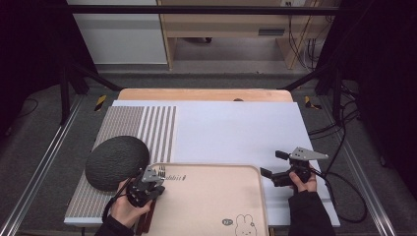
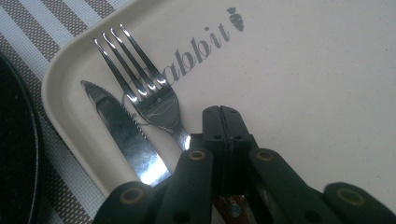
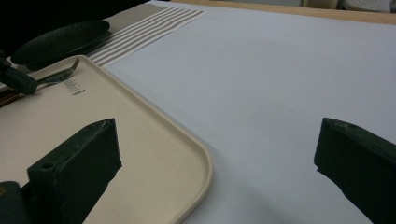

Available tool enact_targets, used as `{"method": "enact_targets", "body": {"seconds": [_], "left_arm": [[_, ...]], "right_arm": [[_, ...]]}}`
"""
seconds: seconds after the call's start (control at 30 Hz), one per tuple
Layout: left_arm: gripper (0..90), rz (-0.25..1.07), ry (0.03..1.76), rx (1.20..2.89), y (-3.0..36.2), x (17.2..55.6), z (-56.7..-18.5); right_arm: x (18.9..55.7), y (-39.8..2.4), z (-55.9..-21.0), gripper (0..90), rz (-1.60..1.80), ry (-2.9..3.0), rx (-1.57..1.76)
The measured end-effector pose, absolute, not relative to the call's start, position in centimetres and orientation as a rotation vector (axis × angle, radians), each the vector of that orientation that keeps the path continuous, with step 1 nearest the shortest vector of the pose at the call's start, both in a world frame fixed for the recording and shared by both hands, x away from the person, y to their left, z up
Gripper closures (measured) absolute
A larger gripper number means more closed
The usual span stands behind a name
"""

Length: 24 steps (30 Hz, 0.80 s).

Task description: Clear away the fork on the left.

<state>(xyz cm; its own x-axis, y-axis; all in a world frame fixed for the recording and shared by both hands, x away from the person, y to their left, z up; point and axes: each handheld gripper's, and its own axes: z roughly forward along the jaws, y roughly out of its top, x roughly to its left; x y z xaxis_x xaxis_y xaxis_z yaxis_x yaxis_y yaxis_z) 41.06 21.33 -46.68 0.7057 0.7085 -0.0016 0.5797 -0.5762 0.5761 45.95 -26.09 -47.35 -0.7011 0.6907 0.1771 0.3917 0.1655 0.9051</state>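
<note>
Left tongs [image 2: 223,135]: jaws pressed together, pinching the cutlery handles at the tray's [image 1: 255,196] near-left corner
Fork [image 2: 142,88], knife [image 2: 123,135]: side by side inside that corner
Right tongs [image 3: 215,158]: wide apart, empty, just right of the tray
Tip: set down flat, then let go

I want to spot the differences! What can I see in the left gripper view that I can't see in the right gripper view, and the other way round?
Left gripper view: the knife's toothed blade lying beside the fork, and the left tongs shut.
Right gripper view: the big white table cover, the wooden table edge behind it, and the right tongs wide open.
Both: the beige tray, the fork, the striped mat and the dark round plate.
</note>
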Motion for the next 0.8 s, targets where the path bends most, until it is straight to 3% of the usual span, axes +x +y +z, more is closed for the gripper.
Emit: {"method": "enact_targets", "body": {"seconds": [0.27, 0.8], "left_arm": [[86.0, 0.309, 0.984, 2.352, 21.5, 41.0, -46.6], [41.9, 0.372, 0.905, 2.248, 22.8, 41.1, -45.0]], "right_arm": [[45.9, -26.1, -47.3, 0.5, 1.549, 2.169, 1.042], [45.9, -26.1, -47.3, 0.5, 1.55, 2.169, 1.043]]}}
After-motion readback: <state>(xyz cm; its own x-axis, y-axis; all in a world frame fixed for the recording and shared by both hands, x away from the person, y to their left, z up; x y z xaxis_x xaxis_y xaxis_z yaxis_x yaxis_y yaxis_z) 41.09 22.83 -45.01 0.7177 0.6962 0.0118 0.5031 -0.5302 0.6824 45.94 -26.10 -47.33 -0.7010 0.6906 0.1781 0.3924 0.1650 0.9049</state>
